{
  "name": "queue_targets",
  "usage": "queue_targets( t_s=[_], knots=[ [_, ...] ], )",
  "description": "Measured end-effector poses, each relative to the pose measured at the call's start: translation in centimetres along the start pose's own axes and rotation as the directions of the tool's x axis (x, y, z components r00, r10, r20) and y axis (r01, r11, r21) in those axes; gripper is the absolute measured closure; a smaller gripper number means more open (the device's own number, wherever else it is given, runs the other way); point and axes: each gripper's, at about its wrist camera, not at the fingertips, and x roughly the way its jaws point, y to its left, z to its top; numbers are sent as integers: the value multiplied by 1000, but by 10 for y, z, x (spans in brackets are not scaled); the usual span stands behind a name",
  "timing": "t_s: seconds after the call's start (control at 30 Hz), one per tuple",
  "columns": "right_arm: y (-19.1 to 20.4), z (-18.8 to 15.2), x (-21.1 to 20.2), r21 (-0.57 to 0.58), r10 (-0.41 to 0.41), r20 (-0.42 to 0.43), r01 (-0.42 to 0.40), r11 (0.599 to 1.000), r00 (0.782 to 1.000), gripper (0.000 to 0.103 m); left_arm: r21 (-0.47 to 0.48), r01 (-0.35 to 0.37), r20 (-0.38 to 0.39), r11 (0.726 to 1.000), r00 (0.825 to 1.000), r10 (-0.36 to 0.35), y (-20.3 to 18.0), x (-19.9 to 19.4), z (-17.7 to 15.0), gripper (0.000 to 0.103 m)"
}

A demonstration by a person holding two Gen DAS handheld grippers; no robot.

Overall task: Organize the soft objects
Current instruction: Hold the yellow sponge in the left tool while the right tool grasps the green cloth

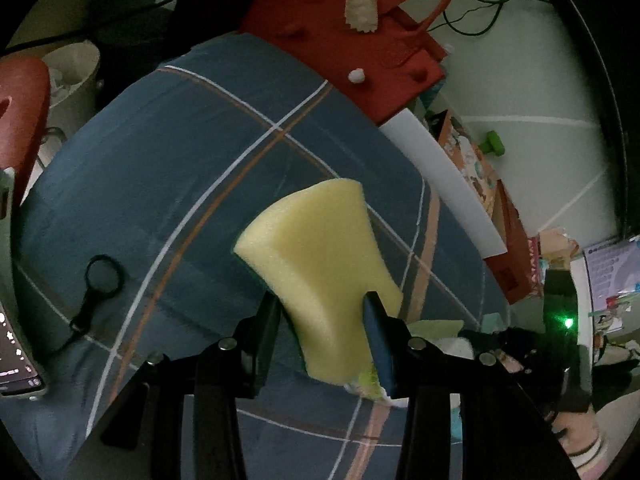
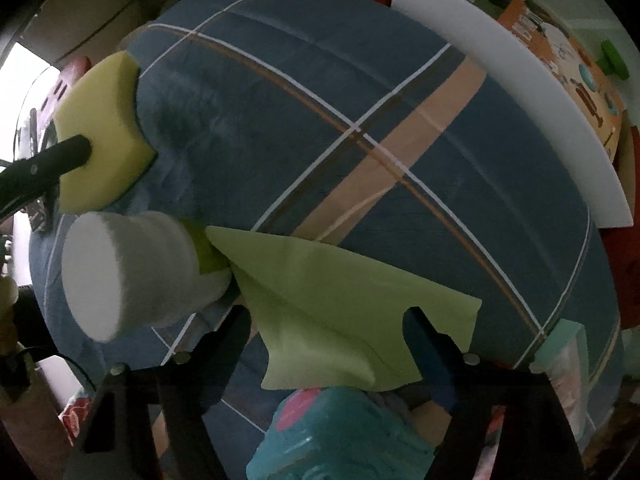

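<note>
My left gripper [image 1: 322, 308] is shut on a yellow sponge [image 1: 316, 248], held up over the blue plaid bedsheet [image 1: 180, 160]. The right wrist view shows the same sponge [image 2: 102, 128] at upper left. Below it a white foam cylinder [image 2: 124, 272] lies on the sheet, touching a light green cloth [image 2: 340, 300]. My right gripper [image 2: 328, 320] points straight down over that cloth. Its jaws stand wide apart with the cloth's near part between them, and the pads do not press on it.
A red felt bag [image 1: 352, 32] and a white foam board [image 1: 440, 176] lie along the bed's far side. A phone [image 1: 16, 352] and a black ring on a strap [image 1: 102, 276] sit at the left. A teal pack [image 2: 340, 432] lies below the right gripper.
</note>
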Motion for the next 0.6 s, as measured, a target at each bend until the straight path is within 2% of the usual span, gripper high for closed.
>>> queue_targets(
  t_s=[0.07,0.17,0.33,0.6],
  knots=[
    [4,4,2,-4,-11,-6,11,1000,1000,30,3,-3,2,1000,1000,3,2,0,-3,59],
    [11,8,5,-4,-20,-18,20,1000,1000,41,11,-2,-3,1000,1000,2,3,3,-7,59],
    [18,22,8,-9,-31,-37,30,1000,999,65,15,11,-20,1000,1000,-11,7,11,-13,59],
    [18,24,4,10,-46,-23,47,999,999,90,29,25,-27,999,999,-24,8,15,-15,59]
  ],
)
